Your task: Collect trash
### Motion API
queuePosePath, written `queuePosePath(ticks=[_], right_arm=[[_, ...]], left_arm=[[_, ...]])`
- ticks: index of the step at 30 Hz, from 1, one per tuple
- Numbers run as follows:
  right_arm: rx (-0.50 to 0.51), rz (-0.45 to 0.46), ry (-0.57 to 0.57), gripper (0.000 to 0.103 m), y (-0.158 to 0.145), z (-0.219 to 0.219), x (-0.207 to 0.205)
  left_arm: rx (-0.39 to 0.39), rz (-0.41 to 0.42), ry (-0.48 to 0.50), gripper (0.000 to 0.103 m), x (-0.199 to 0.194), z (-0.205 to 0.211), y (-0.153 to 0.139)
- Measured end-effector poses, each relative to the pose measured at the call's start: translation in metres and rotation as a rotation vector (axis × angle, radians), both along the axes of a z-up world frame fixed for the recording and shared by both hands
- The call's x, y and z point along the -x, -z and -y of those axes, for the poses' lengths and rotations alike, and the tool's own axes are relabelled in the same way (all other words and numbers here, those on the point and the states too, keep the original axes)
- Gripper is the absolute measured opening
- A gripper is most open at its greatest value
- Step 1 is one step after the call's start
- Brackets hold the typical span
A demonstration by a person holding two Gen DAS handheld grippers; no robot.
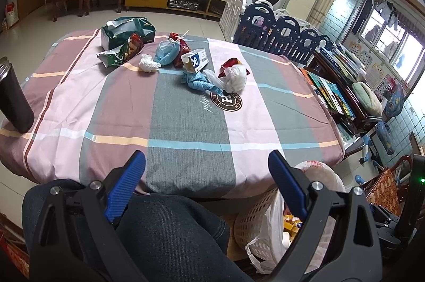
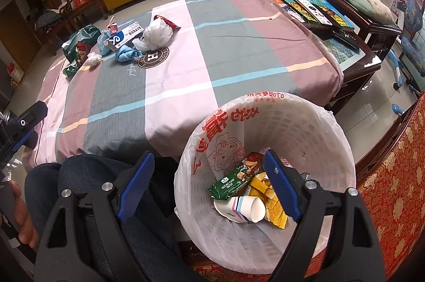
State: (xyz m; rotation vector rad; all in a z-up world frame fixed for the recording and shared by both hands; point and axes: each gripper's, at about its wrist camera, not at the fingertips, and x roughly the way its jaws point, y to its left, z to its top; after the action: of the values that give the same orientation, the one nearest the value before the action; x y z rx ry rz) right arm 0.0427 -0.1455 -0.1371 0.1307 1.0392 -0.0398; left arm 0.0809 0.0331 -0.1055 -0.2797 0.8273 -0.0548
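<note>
Trash lies scattered on the striped tabletop (image 1: pixel 186 122), well beyond both sets of spread, empty jaws: a blue-and-white carton (image 1: pixel 195 60), crumpled tissue (image 1: pixel 148 63), a blue glove (image 1: pixel 198 84) and snack wrappers (image 1: pixel 124 51). Below the right gripper (image 2: pixel 209 186), a lined white wastebasket (image 2: pixel 305 128) holds a paper cup (image 2: pixel 248 207) and wafer packet (image 2: pixel 231 182). The left gripper (image 1: pixel 207 186) hangs over a denim-clad knee (image 1: pixel 170 229).

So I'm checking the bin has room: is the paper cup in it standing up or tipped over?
Tipped over. The paper cup lies on its side in the lined bin, mouth facing sideways, beside a green wafer wrapper.
</note>
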Motion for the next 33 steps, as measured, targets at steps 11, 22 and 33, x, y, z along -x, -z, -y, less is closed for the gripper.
queuePosePath(ticks=[11,22,33], right_arm=[[-0.007,-0.01,-0.003,0.083,0.005,0.0,-0.003],[-0.026,0.06,-0.02,0.083,-0.004,-0.02,-0.045],[-0.022,0.156,-0.165,0.083,-0.002,-0.138,-0.188]], left_arm=[[0.003,-0.014,-0.012,0.093,-0.003,-0.004,0.006],[0.029,-0.005,-0.223,0.093,-0.006,-0.079,0.023],[-0.008,0.009,-0.327,0.093,-0.011,-0.118,0.043]])
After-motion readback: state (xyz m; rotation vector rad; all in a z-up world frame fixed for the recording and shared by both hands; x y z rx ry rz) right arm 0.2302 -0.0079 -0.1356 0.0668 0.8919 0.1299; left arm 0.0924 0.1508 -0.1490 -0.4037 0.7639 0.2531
